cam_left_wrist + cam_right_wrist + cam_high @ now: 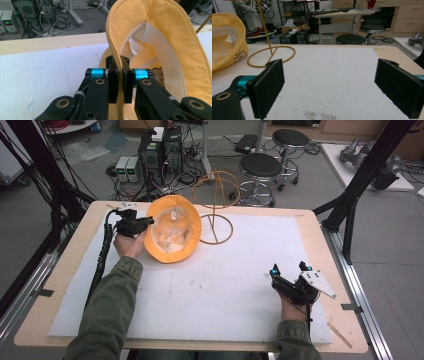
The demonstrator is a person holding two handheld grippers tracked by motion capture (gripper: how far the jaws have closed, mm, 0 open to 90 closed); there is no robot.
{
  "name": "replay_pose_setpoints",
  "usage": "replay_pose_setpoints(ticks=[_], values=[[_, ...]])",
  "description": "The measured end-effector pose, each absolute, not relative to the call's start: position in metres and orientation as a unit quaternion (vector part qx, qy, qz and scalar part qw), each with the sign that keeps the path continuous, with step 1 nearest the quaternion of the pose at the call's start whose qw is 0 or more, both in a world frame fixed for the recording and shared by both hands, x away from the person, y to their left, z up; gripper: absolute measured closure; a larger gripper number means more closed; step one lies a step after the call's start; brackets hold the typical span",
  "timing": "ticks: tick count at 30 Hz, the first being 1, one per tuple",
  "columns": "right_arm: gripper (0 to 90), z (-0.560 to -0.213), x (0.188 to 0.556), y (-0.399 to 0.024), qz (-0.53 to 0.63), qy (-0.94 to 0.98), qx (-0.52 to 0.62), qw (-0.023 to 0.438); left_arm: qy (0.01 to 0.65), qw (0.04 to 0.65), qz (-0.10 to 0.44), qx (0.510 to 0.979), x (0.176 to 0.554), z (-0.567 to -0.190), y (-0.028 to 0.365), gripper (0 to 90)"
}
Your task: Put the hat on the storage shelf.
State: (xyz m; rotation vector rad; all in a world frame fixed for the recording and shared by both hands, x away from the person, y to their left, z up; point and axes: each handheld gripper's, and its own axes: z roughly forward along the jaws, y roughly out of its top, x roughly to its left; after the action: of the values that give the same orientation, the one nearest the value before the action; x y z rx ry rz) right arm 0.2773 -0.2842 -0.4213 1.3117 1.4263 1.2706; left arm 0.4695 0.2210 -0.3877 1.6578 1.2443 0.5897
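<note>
A yellow bucket hat [172,227] stands tipped on its side at the back left of the white mat, its pale lining facing the person. My left gripper [149,221] is shut on the hat's brim at its left edge. In the left gripper view the jaws [120,62] pinch the yellow brim [175,50] between the pads. Just right of the hat stands a thin wire hat stand [216,205] with a ring base. My right gripper [290,268] rests at the front right, open, with nothing between its pads [329,82]. The right gripper view has the hat [227,40] at far left and the stand's pole [265,27].
A white mat [225,285] covers most of the wooden table. Black frame posts rise at both sides of the table. Behind it are two stools [260,167], computer cases [160,150] and loose cables on the floor.
</note>
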Motion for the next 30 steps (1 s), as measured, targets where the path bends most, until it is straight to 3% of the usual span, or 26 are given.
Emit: replay_pose_setpoints(ticks=[16, 30], values=[[8.0, -0.422, 0.277, -0.284, 0.504, 0.566, 0.517, 0.398, 0.488, 0.497, 0.292, 0.656, 0.457, -0.365, 0.231, 86.7], [8.0, -0.421, 0.276, -0.283, 0.504, 0.563, 0.517, 0.403, 0.461, 0.565, 0.35, 0.588, 0.439, -0.342, 0.227, 86.7]])
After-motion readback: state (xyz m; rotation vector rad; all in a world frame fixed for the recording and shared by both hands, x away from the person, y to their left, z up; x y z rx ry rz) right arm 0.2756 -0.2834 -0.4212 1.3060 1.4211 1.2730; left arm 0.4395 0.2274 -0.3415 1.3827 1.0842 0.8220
